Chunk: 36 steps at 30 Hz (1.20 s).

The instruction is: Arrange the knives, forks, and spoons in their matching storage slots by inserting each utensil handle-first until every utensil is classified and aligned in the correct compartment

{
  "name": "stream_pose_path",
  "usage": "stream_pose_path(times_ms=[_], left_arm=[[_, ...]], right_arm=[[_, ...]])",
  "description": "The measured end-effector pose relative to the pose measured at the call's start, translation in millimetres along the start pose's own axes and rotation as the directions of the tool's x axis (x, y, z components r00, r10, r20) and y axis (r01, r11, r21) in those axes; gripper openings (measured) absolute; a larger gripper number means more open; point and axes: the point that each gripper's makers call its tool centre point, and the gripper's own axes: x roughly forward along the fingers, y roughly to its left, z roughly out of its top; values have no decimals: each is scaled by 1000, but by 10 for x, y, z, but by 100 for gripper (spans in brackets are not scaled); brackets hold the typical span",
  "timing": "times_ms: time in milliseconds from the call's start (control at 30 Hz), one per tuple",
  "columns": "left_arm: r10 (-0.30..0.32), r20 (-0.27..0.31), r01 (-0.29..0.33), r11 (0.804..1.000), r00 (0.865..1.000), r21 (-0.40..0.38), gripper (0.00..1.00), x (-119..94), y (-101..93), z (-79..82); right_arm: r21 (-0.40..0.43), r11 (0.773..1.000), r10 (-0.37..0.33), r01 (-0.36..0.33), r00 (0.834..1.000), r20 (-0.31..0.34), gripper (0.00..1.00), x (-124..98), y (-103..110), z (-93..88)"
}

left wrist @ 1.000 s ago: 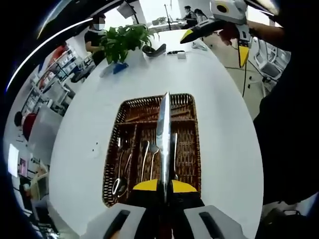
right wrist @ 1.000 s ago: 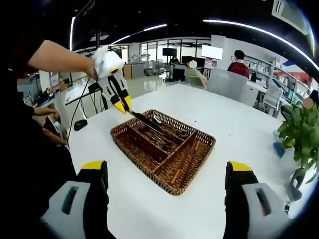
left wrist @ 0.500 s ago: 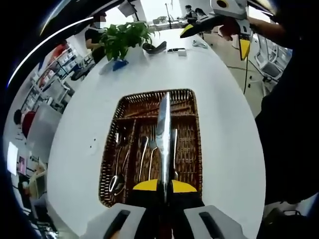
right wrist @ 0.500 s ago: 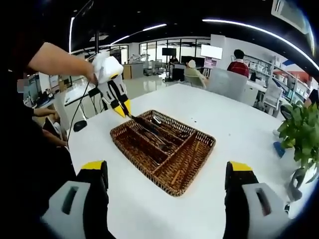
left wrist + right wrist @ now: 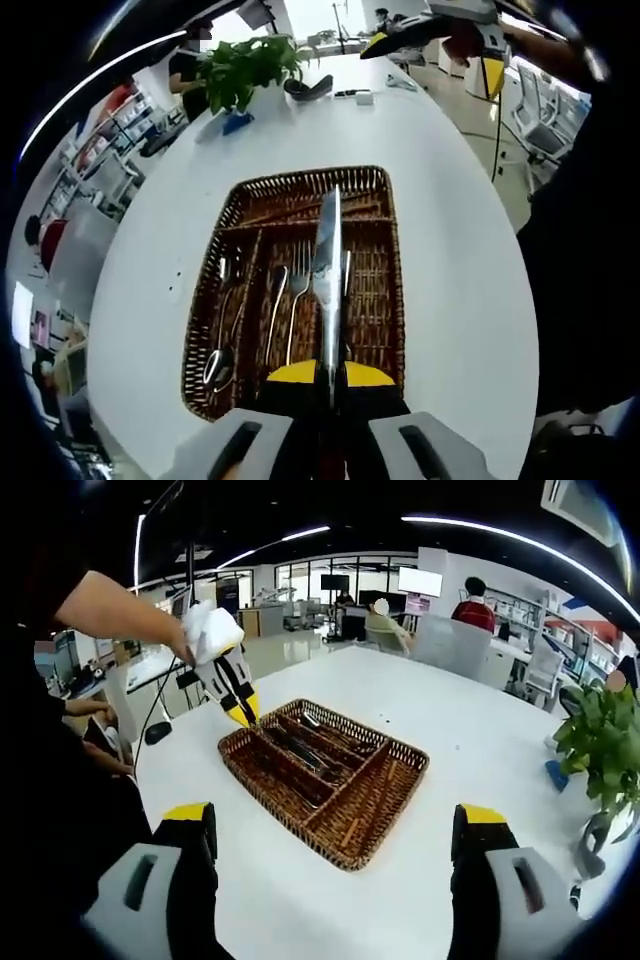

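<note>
My left claw [image 5: 330, 375] is clamped on a knife [image 5: 327, 270], blade pointing forward over the wicker tray [image 5: 392, 260] on the white tabletop [image 5: 460, 280]. Spoons [image 5: 222, 340] and forks [image 5: 298, 300] already lie in the left and middle slots. The knife sits above the right-hand slot [image 5: 370, 300], as far as I can judge.

I advise:
1. Keep the blade parallel to the dividers.
2. Lower slowly, clear of the wicker walls.
3. Release only once the knife rests flat.

My right claw [image 5: 340, 825] stands wide open and empty, near the tray's corner.
</note>
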Motion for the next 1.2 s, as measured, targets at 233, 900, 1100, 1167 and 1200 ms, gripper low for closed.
stream_pose_path(times_ms=[233, 900, 1100, 1167, 1200], left_arm=[[-15, 4, 15, 1000, 1000, -9, 4, 166, -89, -34], [-51, -11, 50, 998, 999, -38, 4, 467, -230, -205], [-58, -19, 57, 997, 998, -43, 4, 533, -247, -276], [-62, -16, 61, 997, 998, -43, 4, 555, -265, -273], [-65, -12, 64, 997, 998, -45, 4, 572, -279, -269]], right_arm=[[20, 1000, -7, 7, 1000, -14, 99, -32, 13, -83], [32, 999, -28, 29, 999, -26, 99, -88, -6, -175], [30, 999, -21, 22, 999, -40, 99, -54, 18, -218], [28, 999, -17, 18, 999, -45, 99, -40, 30, -225], [29, 999, -16, 17, 999, -46, 99, -36, 33, -225]])
